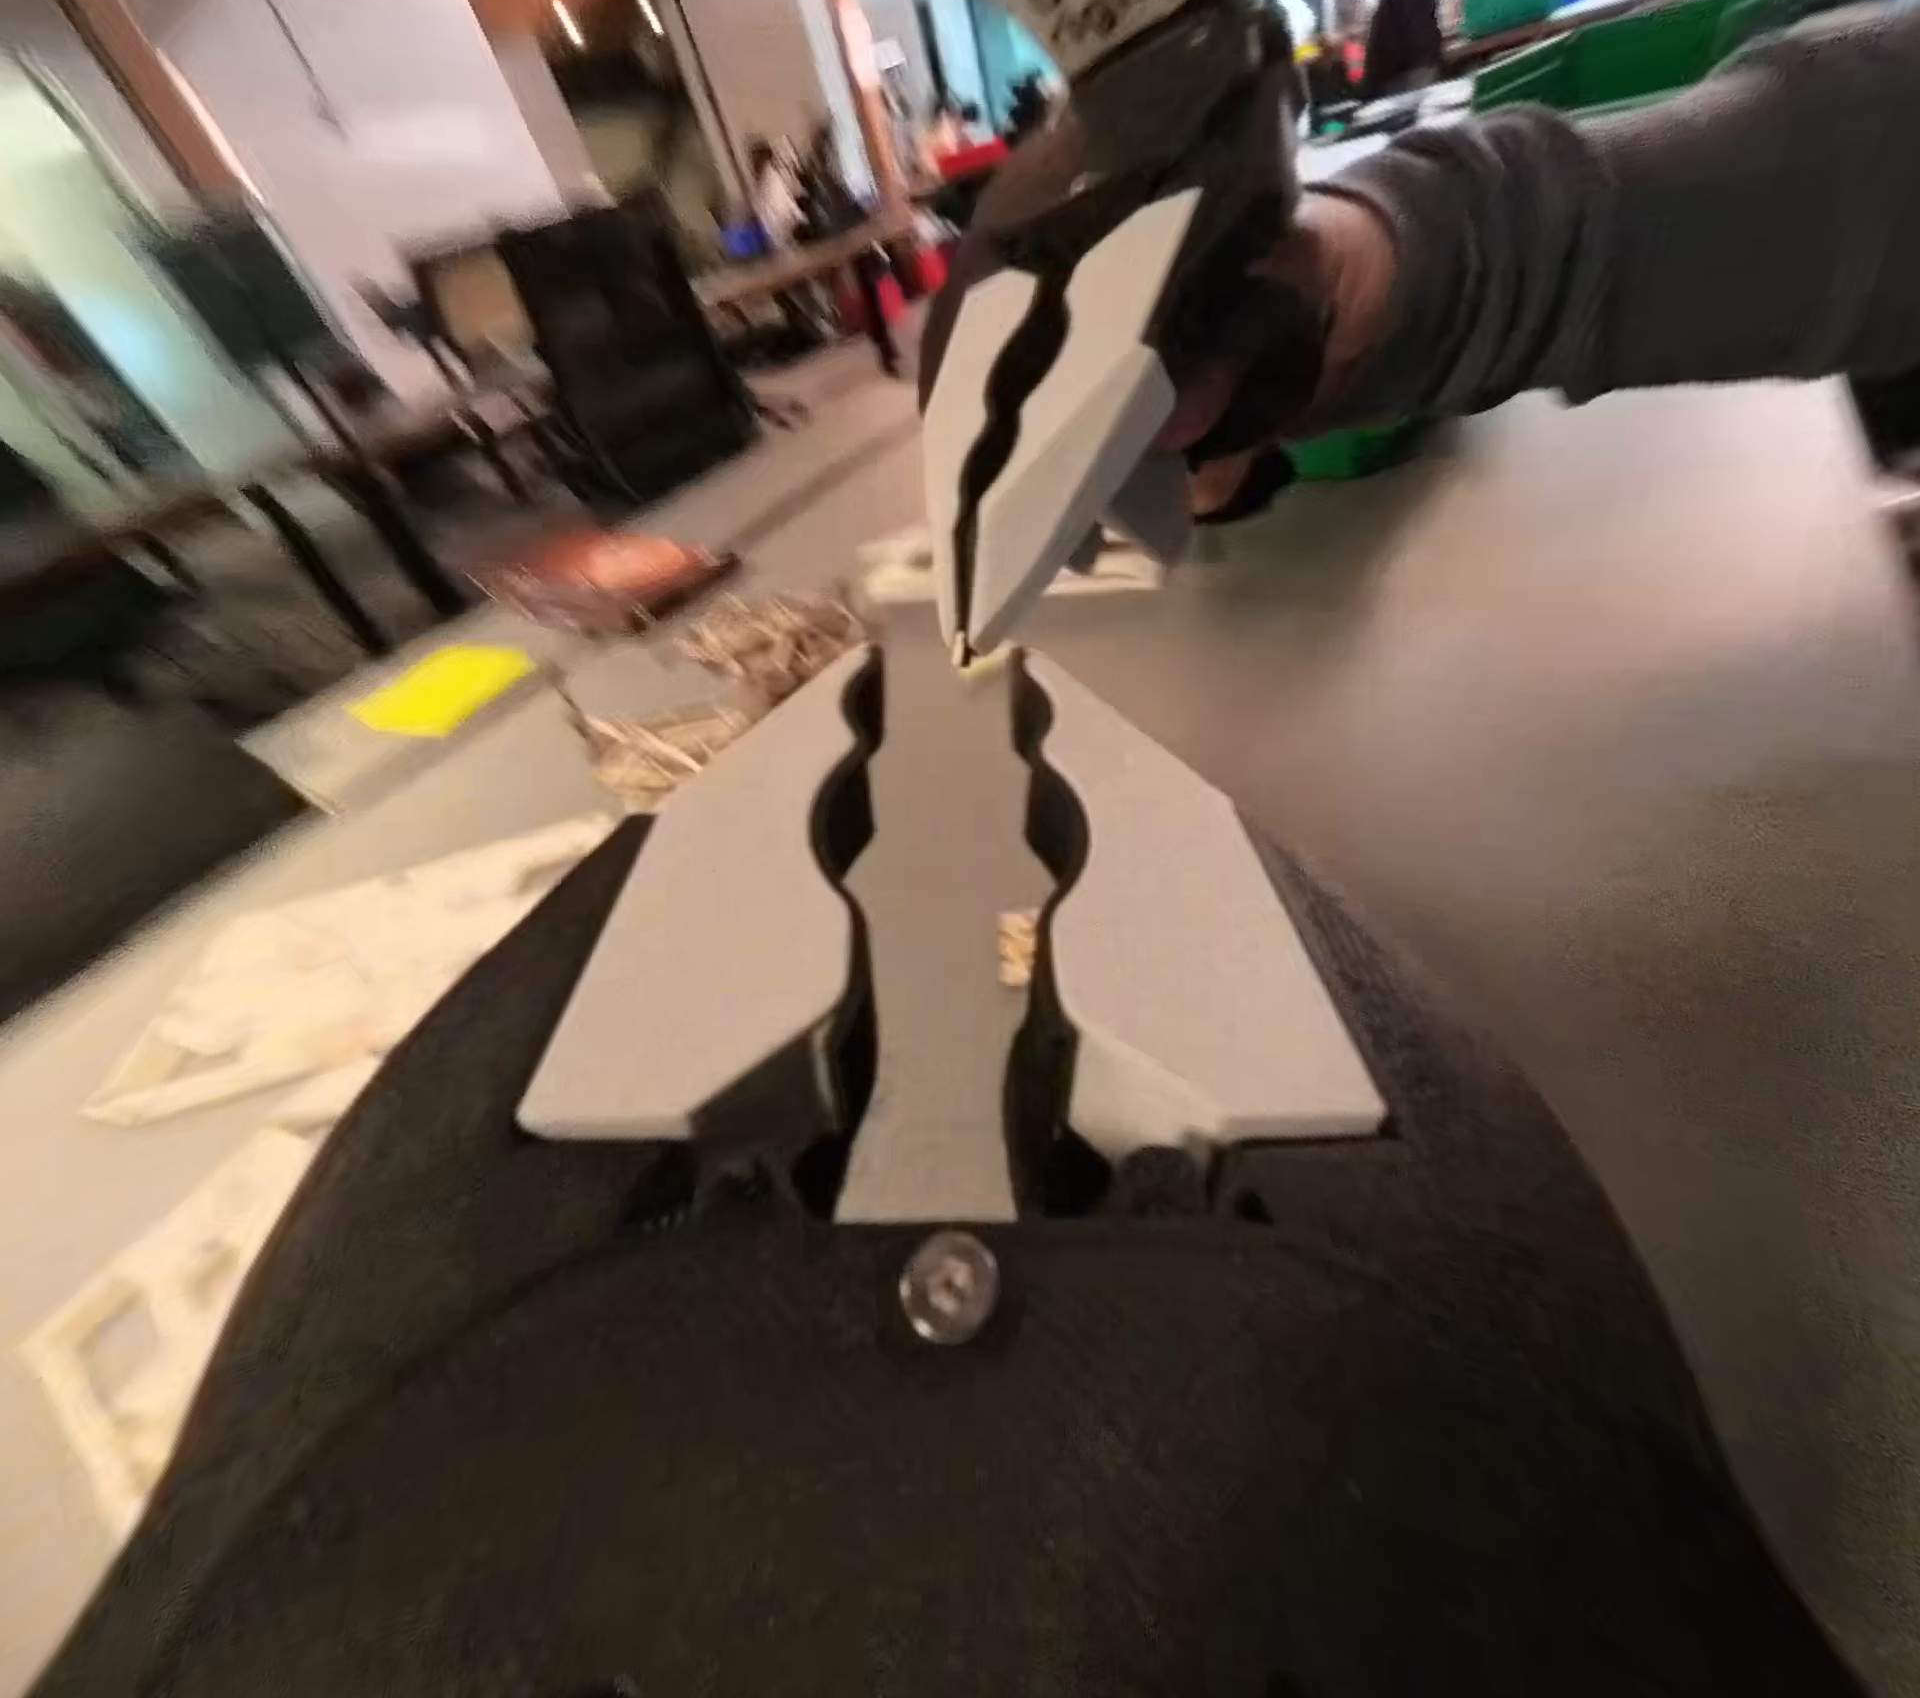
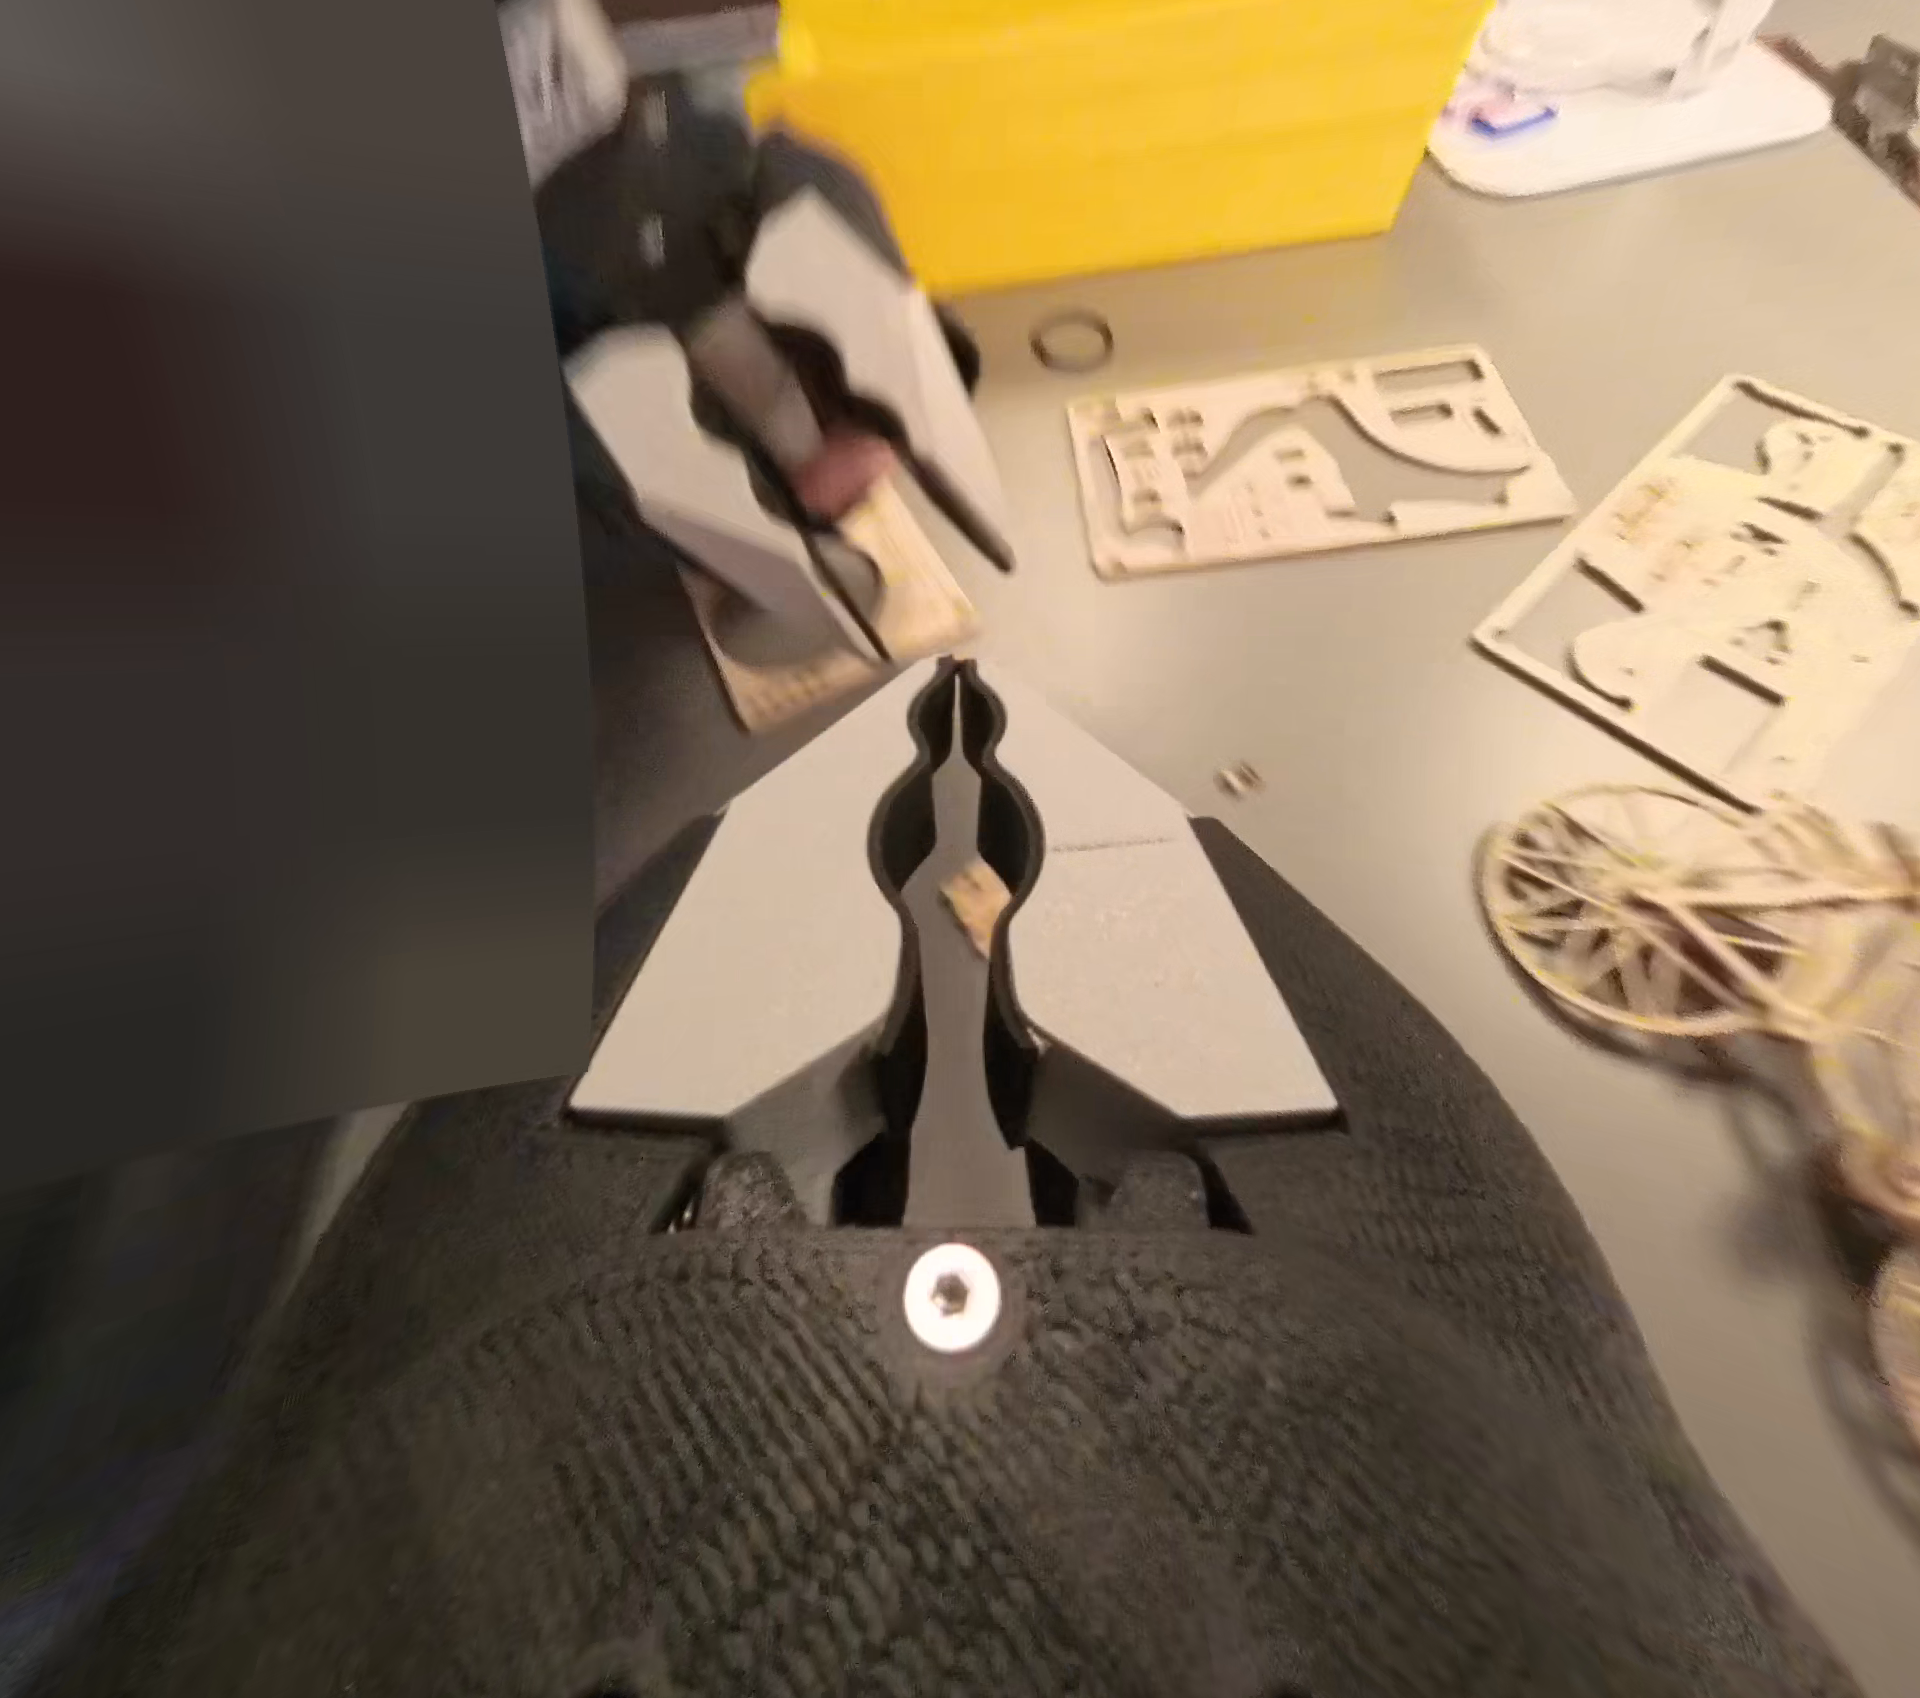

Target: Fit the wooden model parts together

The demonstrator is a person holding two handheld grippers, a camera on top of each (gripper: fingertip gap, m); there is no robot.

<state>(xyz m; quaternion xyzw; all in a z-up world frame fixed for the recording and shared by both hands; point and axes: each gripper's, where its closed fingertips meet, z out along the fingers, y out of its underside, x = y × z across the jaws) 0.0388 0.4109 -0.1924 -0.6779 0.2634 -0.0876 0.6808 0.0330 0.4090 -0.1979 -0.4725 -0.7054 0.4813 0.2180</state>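
Grey table (image 2: 1299, 661), blurred workshop behind. Right gripper (image 2: 954, 669) jaws pinched together on a small wooden piece (image 1: 977, 661). Left gripper (image 1: 948, 682) jaws narrowly apart, empty, tips just beside that piece. Outward: cut-out wooden sheets (image 2: 1320, 459), spoked wooden wheel (image 2: 1683, 910), yellow bin (image 2: 1122, 69)

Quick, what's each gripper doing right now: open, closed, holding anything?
Left gripper: open, holding nothing.
Right gripper: closed, pinching a small wooden part at its tips.

Yellow bin (image 2: 1122, 59) — pale wood sheets (image 2: 1320, 459) — grey table (image 2: 1351, 713)
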